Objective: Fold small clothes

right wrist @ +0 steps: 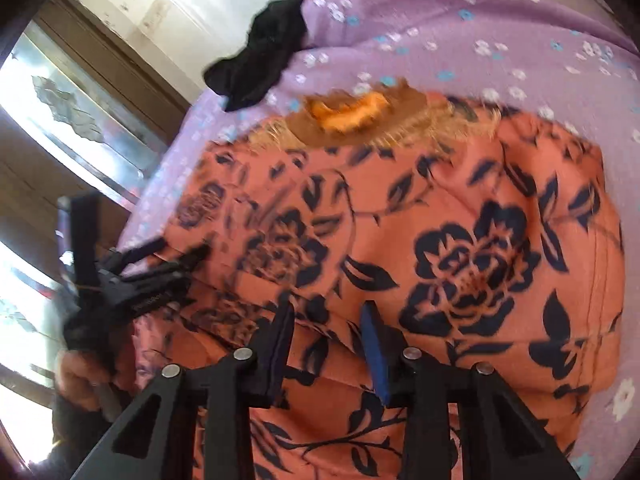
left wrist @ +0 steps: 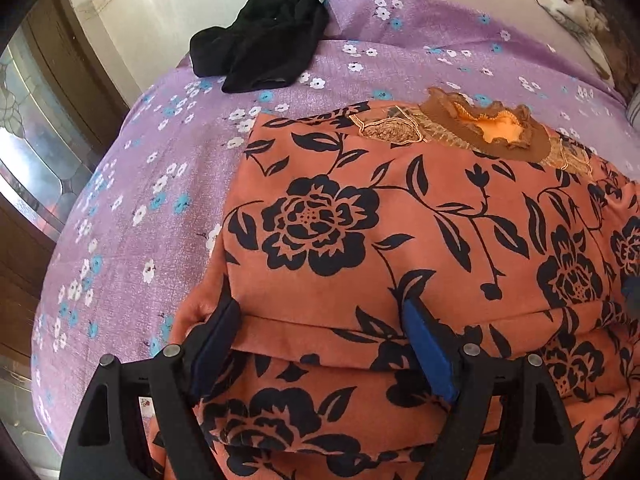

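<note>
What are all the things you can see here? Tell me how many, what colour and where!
Flowery garment: one, orange with black flowers, brown and gold neckline at the far end, spread on the bed.
Black cloth: one, black, bunched up at the far edge of the bed.
Bedsheet: one, purple with white and blue flowers, under everything.
Pillow or blanket: one, cream and brown, far right corner.
Window: one, patterned glass in a brown frame, left.
Left gripper: one, black with blue pads, open over the garment's near fold.
Right gripper: one, black with blue pads, above the garment's near edge.
Hand: one, holding the left gripper.
</note>
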Action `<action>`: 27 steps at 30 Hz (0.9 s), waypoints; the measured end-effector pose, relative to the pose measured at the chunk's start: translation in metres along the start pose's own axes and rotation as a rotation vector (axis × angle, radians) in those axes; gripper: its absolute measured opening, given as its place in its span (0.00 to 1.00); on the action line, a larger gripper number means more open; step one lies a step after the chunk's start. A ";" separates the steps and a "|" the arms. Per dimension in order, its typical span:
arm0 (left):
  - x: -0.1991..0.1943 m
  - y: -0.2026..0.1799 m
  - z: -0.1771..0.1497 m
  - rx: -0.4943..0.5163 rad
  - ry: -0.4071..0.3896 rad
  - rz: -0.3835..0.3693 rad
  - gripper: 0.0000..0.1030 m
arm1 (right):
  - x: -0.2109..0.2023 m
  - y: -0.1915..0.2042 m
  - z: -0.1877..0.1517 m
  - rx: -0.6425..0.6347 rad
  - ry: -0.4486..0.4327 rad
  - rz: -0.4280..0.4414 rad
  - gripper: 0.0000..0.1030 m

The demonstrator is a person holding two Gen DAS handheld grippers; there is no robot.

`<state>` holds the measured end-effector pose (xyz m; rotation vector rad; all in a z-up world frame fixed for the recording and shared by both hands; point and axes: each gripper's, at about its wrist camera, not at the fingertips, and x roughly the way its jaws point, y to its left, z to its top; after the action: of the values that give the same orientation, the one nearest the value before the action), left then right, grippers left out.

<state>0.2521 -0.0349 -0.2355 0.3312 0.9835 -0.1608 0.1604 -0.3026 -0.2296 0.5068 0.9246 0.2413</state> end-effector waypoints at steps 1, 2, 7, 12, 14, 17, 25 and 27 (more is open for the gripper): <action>0.000 0.000 0.000 0.001 -0.002 0.001 0.81 | -0.005 -0.006 0.006 0.011 -0.028 -0.021 0.35; -0.001 -0.002 -0.001 0.006 -0.004 0.009 0.81 | -0.007 -0.014 0.014 0.027 -0.051 -0.043 0.35; -0.001 -0.008 0.000 0.036 -0.026 0.047 0.81 | 0.000 -0.056 0.043 0.105 -0.137 -0.121 0.35; 0.000 -0.005 0.002 0.031 -0.025 0.044 0.83 | 0.015 -0.098 0.055 0.205 -0.152 -0.122 0.18; -0.001 -0.004 0.003 0.027 -0.022 0.044 0.83 | 0.007 -0.102 0.059 0.262 -0.153 -0.090 0.18; -0.003 0.001 0.006 -0.003 -0.026 0.041 0.83 | -0.014 -0.092 0.061 0.256 -0.200 -0.096 0.21; -0.009 0.017 0.010 -0.082 -0.055 0.060 0.83 | -0.040 -0.087 0.030 0.311 -0.175 -0.082 0.23; 0.008 0.014 0.007 -0.074 0.022 0.072 0.83 | -0.024 -0.100 0.017 0.375 -0.082 -0.107 0.22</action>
<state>0.2655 -0.0237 -0.2357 0.3007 0.9951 -0.0549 0.1585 -0.4033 -0.2565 0.8033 0.9174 -0.0527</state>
